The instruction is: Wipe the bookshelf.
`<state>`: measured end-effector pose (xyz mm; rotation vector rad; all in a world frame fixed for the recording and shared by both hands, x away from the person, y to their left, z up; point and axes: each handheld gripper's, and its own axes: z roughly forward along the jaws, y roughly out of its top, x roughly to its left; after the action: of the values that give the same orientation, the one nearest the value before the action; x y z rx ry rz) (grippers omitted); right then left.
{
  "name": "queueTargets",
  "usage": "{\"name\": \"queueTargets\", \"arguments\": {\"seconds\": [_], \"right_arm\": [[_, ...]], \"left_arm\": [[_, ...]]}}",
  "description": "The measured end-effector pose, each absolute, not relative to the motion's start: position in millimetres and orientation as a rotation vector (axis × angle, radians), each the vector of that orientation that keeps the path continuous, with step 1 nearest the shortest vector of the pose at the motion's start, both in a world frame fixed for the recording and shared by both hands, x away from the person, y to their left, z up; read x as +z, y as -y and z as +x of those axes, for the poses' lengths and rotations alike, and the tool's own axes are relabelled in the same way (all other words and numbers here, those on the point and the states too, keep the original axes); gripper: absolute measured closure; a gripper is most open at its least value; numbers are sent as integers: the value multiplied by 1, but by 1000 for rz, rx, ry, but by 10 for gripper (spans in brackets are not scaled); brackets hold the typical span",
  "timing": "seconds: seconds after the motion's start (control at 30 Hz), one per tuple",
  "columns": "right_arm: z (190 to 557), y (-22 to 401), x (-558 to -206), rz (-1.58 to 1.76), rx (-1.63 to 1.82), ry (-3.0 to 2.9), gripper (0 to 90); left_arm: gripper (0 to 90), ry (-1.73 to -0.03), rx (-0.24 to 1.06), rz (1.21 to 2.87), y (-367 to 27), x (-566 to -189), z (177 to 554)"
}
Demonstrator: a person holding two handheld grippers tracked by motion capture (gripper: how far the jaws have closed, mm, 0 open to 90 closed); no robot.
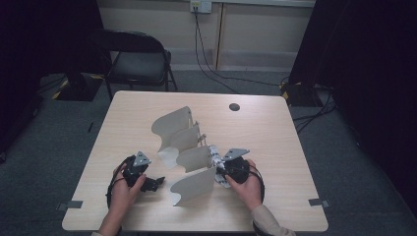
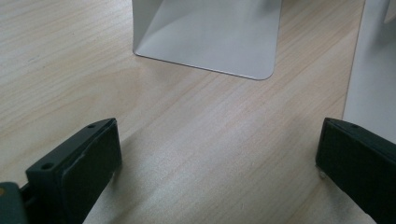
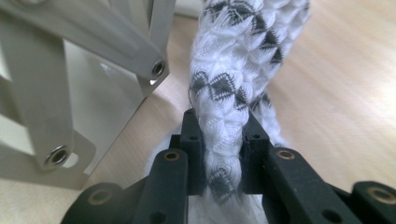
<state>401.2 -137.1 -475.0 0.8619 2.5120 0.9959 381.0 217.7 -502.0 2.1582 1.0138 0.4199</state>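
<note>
Nearest the bottom edge of the high view, two hands on a pale wooden table [image 1: 275,123]: left hand [image 1: 125,189] at about 7 o'clock of the tabletop, right hand [image 1: 248,184] at about 5 o'clock. In the left hand, the left gripper [image 1: 152,184], jaws spread wide with nothing between them, just bare wood under them in the left gripper view, pointing toward 3 o'clock at the metal rack. In the right hand, the right gripper [image 1: 220,172], pointing toward 9 o'clock, clenched on a white rope with grey diamond flecks [image 3: 224,140]; in the right gripper view the two black jaws pinched against either side of the braid, the rope rising from between them toward 12 o'clock and looping back down on the right. In the high view the same rope [image 1: 214,158] a short pale strand at the right end of the rack, just beyond the jaw tips. Between the two grippers, near the middle of the table, a metal rack [image 1: 189,152] of several curved cream-white plates fanned out from 5 o'clock toward 11 o'clock; riveted grey bars [image 3: 140,51] of it close at 10 o'clock of the right gripper view, one rounded plate corner [image 2: 210,42] at 12 o'clock of the left gripper view. Farther off, a dark round cap [image 1: 234,106] near the table's far edge at 1 o'clock. Beyond the table, a black folding chair [image 1: 137,59] at 11 o'clock on grey carpet, and cables [image 1: 206,54] hanging from a wall socket at 12 o'clock.
</note>
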Motion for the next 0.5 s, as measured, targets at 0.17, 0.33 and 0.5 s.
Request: {"name": "queueTargets", "arguments": {"seconds": [0.17,0.33,0.5], "right_arm": [[398,151,-447,859,1052,-2478,768],[393,159,-403,802,1157,-2412,768],[388,146,-392,732,1180,-2432,768]], "left_arm": [[0,-1016,418,2156,-218,-502,381],[0,-1016,418,2156,-217,-502,381],[0,-1012,420,2159,-218,-502,381]]}}
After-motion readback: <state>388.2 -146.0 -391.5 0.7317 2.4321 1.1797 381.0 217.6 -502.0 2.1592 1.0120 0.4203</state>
